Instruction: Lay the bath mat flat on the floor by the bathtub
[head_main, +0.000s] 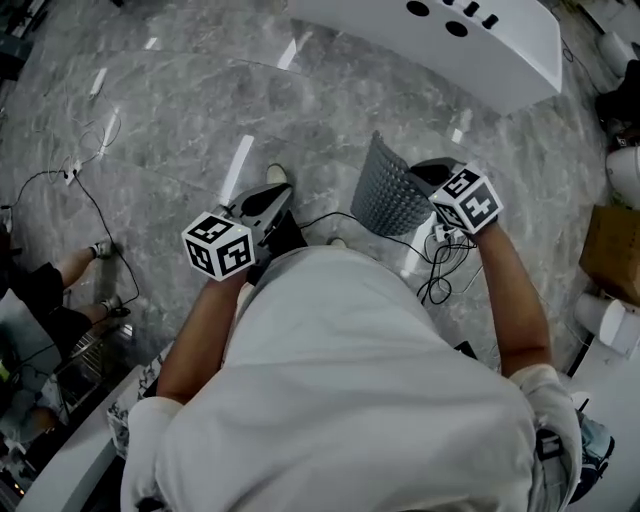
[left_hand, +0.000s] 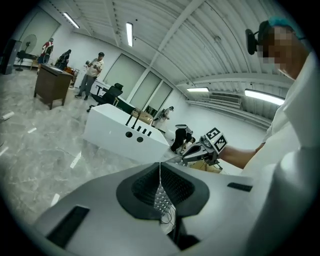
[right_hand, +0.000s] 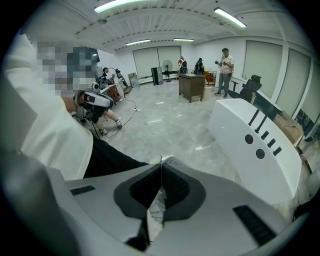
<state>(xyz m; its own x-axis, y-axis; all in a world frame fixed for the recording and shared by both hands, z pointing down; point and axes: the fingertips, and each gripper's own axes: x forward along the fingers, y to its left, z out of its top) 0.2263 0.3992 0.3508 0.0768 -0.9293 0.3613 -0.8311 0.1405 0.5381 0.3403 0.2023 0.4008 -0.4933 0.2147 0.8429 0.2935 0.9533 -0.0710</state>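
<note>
grey bath mat (head_main: 392, 195) tight in both left gripper (left_hand: 160, 170) and right gripper (right_hand: 161, 167) (white bathtub (head_main: 440, 45) near)

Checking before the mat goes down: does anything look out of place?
The grey nubbed bath mat hangs curled in the air, pinched in both the left claw and the right claw, not flat. Thin black cables trail loose over the grey marble floor.

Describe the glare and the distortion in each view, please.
Head view: white streaks of glare on the glossy floor. Left gripper view: fisheye, dark corners, the ceiling bends. Right gripper view: same fisheye; the tub looks curved.
</note>
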